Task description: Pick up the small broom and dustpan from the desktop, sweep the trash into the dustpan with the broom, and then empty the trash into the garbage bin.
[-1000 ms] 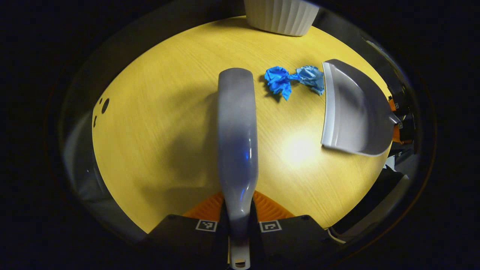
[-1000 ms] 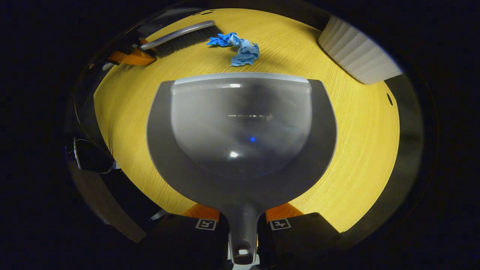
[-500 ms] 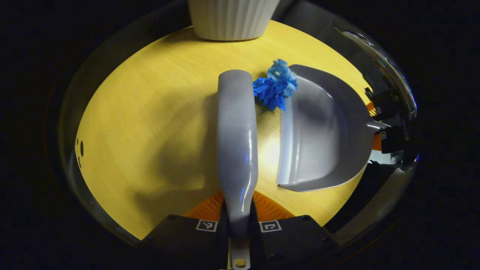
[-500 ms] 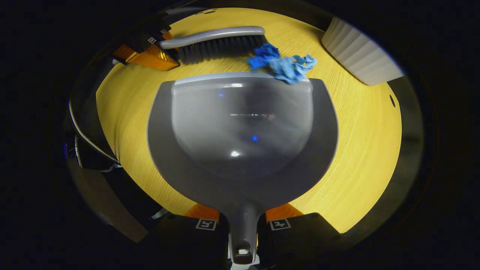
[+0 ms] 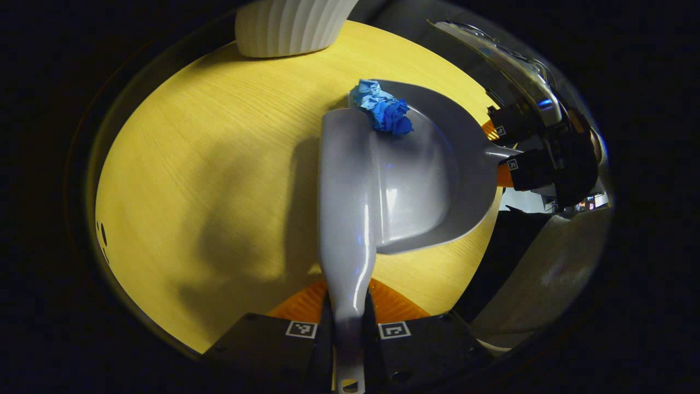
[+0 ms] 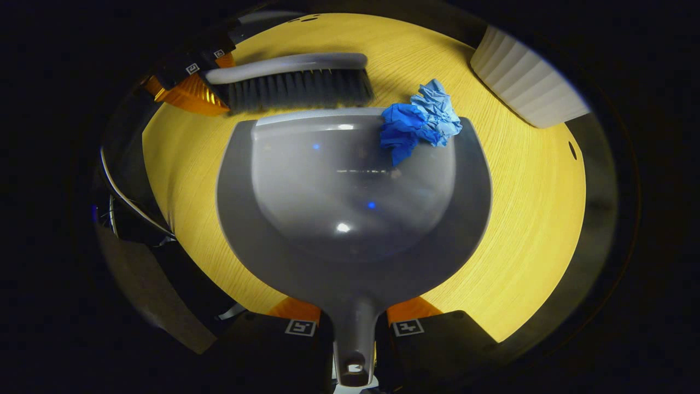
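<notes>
In the left gripper view, the left gripper (image 5: 348, 334) fingers are clamping the broom (image 5: 345, 186), extending ahead; blue trash (image 5: 383, 106) is lying beside its tip on the dustpan (image 5: 432, 169). In the right gripper view, the right gripper (image 6: 354, 331) fingers are gripping the dustpan's (image 6: 350, 219) handle; trash (image 6: 418, 117) is sitting ahead on its lip over the desk (image 6: 536, 219).

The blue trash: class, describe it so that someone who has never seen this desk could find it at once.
On the yellow wooden desk lies a grey dustpan. At its front lip, on the side towards the white ribbed bin, sits the crumpled blue trash. It is the one bright blue, wrinkled thing among smooth grey tools.
</notes>
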A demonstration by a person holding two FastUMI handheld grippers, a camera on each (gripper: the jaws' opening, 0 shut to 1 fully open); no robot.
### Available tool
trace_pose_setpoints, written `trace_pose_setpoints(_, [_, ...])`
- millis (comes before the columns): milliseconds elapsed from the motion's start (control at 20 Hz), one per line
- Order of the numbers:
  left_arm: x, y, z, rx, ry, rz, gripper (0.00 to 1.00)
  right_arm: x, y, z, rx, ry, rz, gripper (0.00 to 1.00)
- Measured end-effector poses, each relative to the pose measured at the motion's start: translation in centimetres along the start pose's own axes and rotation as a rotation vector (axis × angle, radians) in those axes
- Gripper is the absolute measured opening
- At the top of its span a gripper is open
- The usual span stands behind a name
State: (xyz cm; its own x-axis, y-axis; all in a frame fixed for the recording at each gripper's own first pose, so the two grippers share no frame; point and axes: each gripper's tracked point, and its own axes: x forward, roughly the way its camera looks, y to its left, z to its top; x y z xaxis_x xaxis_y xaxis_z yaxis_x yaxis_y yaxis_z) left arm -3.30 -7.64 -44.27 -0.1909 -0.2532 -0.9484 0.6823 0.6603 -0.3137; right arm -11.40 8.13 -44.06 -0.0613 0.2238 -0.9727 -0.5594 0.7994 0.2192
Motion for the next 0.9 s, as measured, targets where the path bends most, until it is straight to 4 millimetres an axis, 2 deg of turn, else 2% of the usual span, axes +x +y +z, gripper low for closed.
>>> trace_pose_setpoints(50, [0.1, 1.0, 0.6, -0.011, -0.019, 0.030, 0.30, 0.0, 0.0, 0.0, 0.000, 0.000, -0.001, 0.36])
trace_pose_setpoints(100, [0.2, 2.0, 1.4, -0.029, -0.039, 0.058, 0.30, 0.0, 0.0, 0.0, 0.001, 0.001, -0.002, 0.36])
trace_pose_setpoints(200, [0.6, 2.7, 3.7, -0.062, -0.074, 0.063, 0.26, 0.0, 0.0, 0.0, 0.002, 0.002, 0.000, 0.36])
trace_pose_setpoints(300, [1.1, 1.1, 6.0, -0.047, -0.091, 0.011, 0.26, -0.1, 0.0, 0.0, 0.004, 0.004, 0.001, 0.36])
trace_pose_setpoints(400, [1.5, -0.6, 7.1, 0.000, -0.079, -0.041, 0.26, -0.1, 0.0, 0.0, 0.005, 0.004, -0.001, 0.36])
trace_pose_setpoints(450, [1.6, -1.5, 7.1, 0.018, -0.056, -0.069, 0.29, -0.1, 0.0, -0.1, 0.007, 0.003, -0.002, 0.36])
trace_pose_setpoints(550, [1.2, -3.5, 6.4, 0.037, -0.029, -0.140, 0.26, -0.1, 0.0, 0.0, 0.020, -0.007, -0.002, 0.36])
trace_pose_setpoints(650, [-0.1, -3.7, 5.8, 0.027, -0.040, -0.177, 0.26, 0.0, 0.0, -0.1, 0.056, -0.030, 0.007, 0.36])
trace_pose_setpoints(700, [-0.7, -2.9, 5.3, 0.019, -0.058, -0.173, 0.29, -0.1, -0.1, -0.1, 0.077, -0.046, 0.004, 0.36])
trace_pose_setpoints(750, [-1.5, -1.6, 4.8, 0.005, -0.078, -0.154, 0.26, -0.8, -0.1, 0.0, 0.101, -0.057, -0.002, 0.36])
trace_pose_setpoints(900, [-3.2, 3.5, 2.2, -0.086, -0.118, -0.059, 0.26, -2.6, -0.2, -0.2, 0.183, -0.070, -0.005, 0.36])
